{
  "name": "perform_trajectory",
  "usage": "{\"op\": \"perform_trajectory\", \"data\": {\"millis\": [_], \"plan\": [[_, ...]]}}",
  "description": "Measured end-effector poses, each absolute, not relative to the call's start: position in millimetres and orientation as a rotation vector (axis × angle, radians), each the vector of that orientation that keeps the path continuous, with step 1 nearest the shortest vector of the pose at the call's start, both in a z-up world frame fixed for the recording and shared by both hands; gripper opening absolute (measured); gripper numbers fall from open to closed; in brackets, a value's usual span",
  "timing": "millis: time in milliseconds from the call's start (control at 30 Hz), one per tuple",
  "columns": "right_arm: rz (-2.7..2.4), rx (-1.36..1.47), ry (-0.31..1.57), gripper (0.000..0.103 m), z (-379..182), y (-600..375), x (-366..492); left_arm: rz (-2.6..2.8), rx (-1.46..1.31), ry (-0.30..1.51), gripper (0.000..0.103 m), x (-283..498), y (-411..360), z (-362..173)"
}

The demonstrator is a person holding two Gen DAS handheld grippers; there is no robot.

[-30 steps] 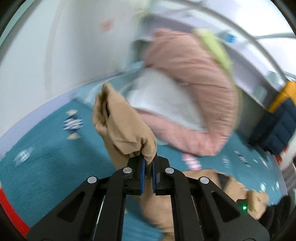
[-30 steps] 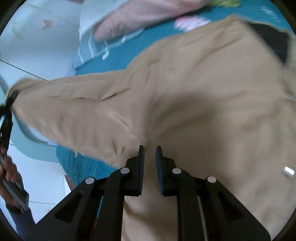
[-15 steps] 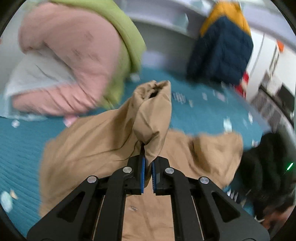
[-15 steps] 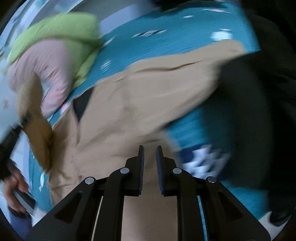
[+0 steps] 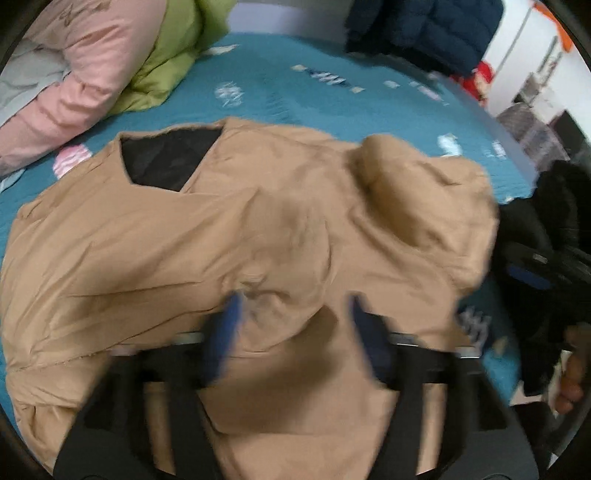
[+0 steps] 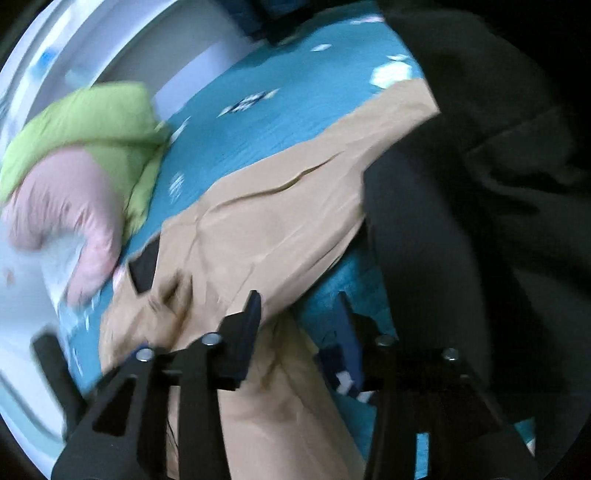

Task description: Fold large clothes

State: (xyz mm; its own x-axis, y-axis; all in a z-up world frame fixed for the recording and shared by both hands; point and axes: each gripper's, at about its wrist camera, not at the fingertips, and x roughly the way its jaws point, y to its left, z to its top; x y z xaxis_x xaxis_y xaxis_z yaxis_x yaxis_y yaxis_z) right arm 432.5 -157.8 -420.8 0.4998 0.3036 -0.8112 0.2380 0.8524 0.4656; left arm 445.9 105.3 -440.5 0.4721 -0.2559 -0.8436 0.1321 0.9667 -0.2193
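Observation:
A large tan jacket (image 5: 207, 236) with a dark lining at the collar lies spread on the teal bed cover (image 5: 280, 96). My left gripper (image 5: 293, 301) is open just above a folded sleeve of the jacket, holding nothing. My right gripper (image 6: 301, 299) is open over the jacket's edge (image 6: 258, 229), with tan cloth running below its jaws; it holds nothing. The right gripper also shows at the right rim of the left wrist view (image 5: 535, 266).
A pink jacket (image 5: 77, 70) and a green one (image 5: 173, 55) are piled at the far left of the bed. A navy puffer jacket (image 5: 424, 29) stands at the back. The person's dark clothing (image 6: 480, 184) fills the right side.
My left gripper carried the sleeve over the jacket body and let it go; its jaws opened. My right gripper also opened and swung toward the jacket's near edge.

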Motion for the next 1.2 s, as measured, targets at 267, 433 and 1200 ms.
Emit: {"op": "perform_trajectory", "data": {"millis": [267,433,1200], "plan": [[-0.168,0.789,1.058,0.055,-438,-162,463,-0.051,-0.136,1.006,0.079,431,133,-408],[-0.301,0.785,1.099,0.056,-454,-157,475,0.11,-0.132,1.191,0.08,433,166,-445],[0.531,0.152,1.093,0.041,-435,44,430,0.159,-0.419,1.146,0.084,376,248,-438]]}}
